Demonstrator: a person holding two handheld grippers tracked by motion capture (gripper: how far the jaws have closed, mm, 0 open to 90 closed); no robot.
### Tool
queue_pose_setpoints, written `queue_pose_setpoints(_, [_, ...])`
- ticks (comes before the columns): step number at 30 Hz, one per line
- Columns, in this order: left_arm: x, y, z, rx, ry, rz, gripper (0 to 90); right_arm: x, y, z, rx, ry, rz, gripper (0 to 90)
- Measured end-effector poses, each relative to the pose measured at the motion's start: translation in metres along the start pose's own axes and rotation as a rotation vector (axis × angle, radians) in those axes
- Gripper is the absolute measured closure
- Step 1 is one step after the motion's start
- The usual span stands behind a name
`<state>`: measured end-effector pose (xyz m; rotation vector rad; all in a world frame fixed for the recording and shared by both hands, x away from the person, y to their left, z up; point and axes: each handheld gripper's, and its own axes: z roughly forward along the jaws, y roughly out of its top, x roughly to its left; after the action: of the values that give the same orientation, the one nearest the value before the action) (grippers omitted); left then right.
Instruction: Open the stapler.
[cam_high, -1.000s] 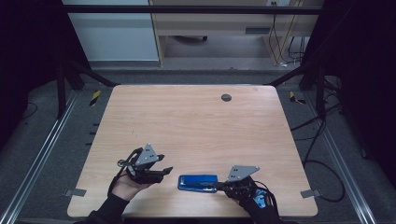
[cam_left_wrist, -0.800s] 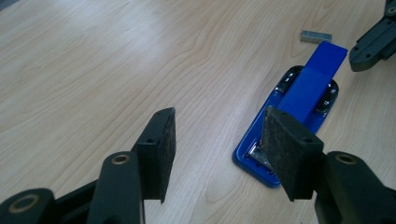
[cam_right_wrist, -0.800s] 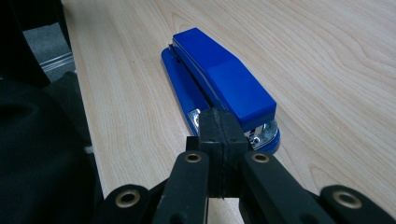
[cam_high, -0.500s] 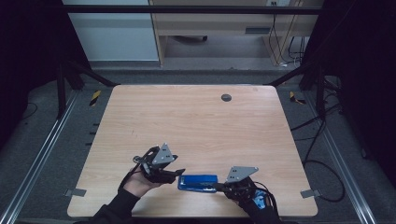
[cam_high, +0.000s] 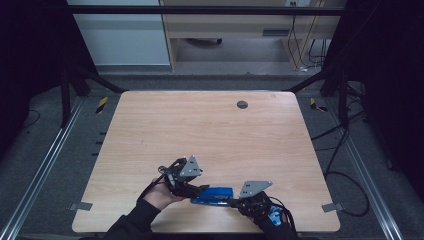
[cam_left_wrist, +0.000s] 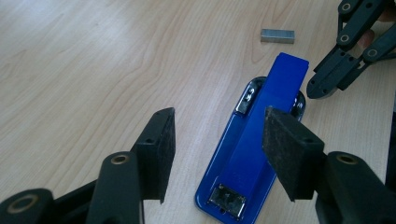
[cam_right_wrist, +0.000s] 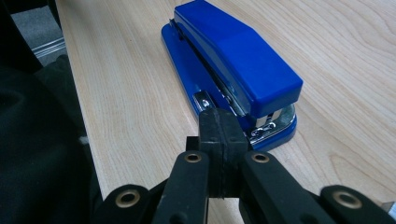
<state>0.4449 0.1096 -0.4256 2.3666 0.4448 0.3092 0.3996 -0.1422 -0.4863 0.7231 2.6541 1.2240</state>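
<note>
Nearest the person's edge of the tabletop (cam_high: 150, 130), a blue stapler (cam_high: 212, 195) lies flat on its base, lengthwise between the two hands; the right gripper (cam_right_wrist: 219, 135) has its jaws pressed together with nothing between them, and its tip sits touching or just beside the metal front end of the stapler's base, as if to steady it; the left gripper (cam_left_wrist: 217, 154) stands with its jaws wide apart, one pad to each side of the stapler's hinge end, though neither pad appears to press on the blue body yet, so nothing is held; a little farther off, beyond the stapler's nose in the left gripper view, a small grey strip of staples (cam_left_wrist: 277, 36) lies alone on the wood, well clear of both grippers; farther still the tabletop is bare up to a dark round grommet (cam_high: 242, 104) near its back edge. By my judgement the stapler is rigid and fairly heavy for its size, with a smooth painted top that may slip under the pads; the top arm pivots, so a pinch across the two long sides near the middle of the body looks safer than a grab on the lid alone.
</note>
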Motion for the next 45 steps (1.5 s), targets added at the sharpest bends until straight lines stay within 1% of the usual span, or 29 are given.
queue_pose_setpoints(3, [-0.001, 0.000, 0.005, -0.012, -0.008, -0.006, 44.5, 0.001, -0.002, 0.000, 0.001, -0.012, -0.002, 90.0])
queue_pose_setpoints(4, [-0.001, 0.001, 0.006, -0.003, -0.008, 0.001, 44.4, 0.002, -0.002, 0.000, -0.001, -0.015, 0.007, 90.0])
queue_pose_setpoints(6, [-0.003, 0.000, 0.006, -0.002, -0.010, 0.005, 44.1, 0.003, -0.003, -0.001, -0.003, -0.022, 0.005, 90.0])
queue_pose_setpoints(9, [-0.005, 0.000, 0.008, -0.012, -0.023, 0.003, 44.0, 0.003, -0.004, 0.000, -0.009, -0.023, 0.022, 90.0])
queue_pose_setpoints(12, [-0.005, 0.000, 0.010, 0.000, -0.033, 0.015, 43.8, 0.003, -0.004, 0.002, 0.002, -0.024, 0.024, 90.0])
queue_pose_setpoints(14, [-0.006, 0.000, 0.011, 0.005, -0.045, 0.026, 43.5, 0.003, -0.004, 0.002, 0.000, -0.027, 0.021, 90.0])
queue_pose_setpoints(18, [-0.008, 0.002, 0.013, 0.005, -0.068, 0.045, 43.1, 0.002, -0.004, 0.003, -0.001, -0.032, 0.030, 90.0])
queue_pose_setpoints(19, [-0.009, 0.002, 0.014, 0.007, -0.074, 0.049, 43.1, 0.001, -0.003, 0.004, 0.000, -0.035, 0.025, 90.0])
queue_pose_setpoints(21, [-0.010, 0.004, 0.015, 0.015, -0.088, 0.069, 43.0, 0.002, -0.003, 0.004, 0.000, -0.037, 0.026, 90.0])
queue_pose_setpoints(25, [-0.010, 0.012, 0.017, 0.023, -0.113, 0.102, 43.7, 0.001, -0.003, 0.004, -0.001, -0.045, 0.025, 90.0])
queue_pose_setpoints(26, [-0.010, 0.014, 0.018, 0.025, -0.125, 0.111, 43.7, 0.001, -0.003, 0.004, -0.002, -0.044, 0.027, 90.0])
queue_pose_setpoints(28, [-0.009, 0.019, 0.020, 0.029, -0.133, 0.120, 44.3, 0.001, -0.003, 0.004, 0.000, -0.048, 0.029, 90.0])
queue_pose_setpoints(31, [-0.009, 0.024, 0.024, 0.042, -0.150, 0.137, 44.7, 0.001, -0.003, 0.004, -0.004, -0.047, 0.030, 90.0])
queue_pose_setpoints(32, [-0.009, 0.025, 0.025, 0.053, -0.155, 0.146, 44.7, 0.001, -0.003, 0.004, -0.004, -0.044, 0.029, 90.0])
queue_pose_setpoints(34, [-0.009, 0.026, 0.028, 0.053, -0.164, 0.157, 44.7, 0.001, -0.003, 0.004, -0.003, -0.045, 0.028, 90.0])
queue_pose_setpoints(35, [-0.009, 0.027, 0.029, 0.061, -0.172, 0.159, 44.7, 0.001, -0.003, 0.004, 0.000, -0.045, 0.029, 90.0])
queue_pose_setpoints(37, [-0.010, 0.028, 0.032, 0.080, -0.174, 0.167, 44.5, 0.001, -0.003, 0.004, -0.001, -0.044, 0.029, 90.0])
queue_pose_setpoints(41, [-0.010, 0.027, 0.037, 0.089, -0.184, 0.171, 44.5, 0.001, -0.003, 0.004, 0.000, -0.048, 0.029, 90.0])
queue_pose_setpoints(43, [-0.010, 0.027, 0.039, 0.117, -0.188, 0.191, 44.9, 0.001, -0.002, 0.004, -0.002, -0.047, 0.028, 90.0])
queue_pose_setpoints(45, [-0.010, 0.027, 0.041, 0.115, -0.192, 0.182, 45.6, 0.001, -0.002, 0.004, -0.001, -0.051, 0.029, 90.0])
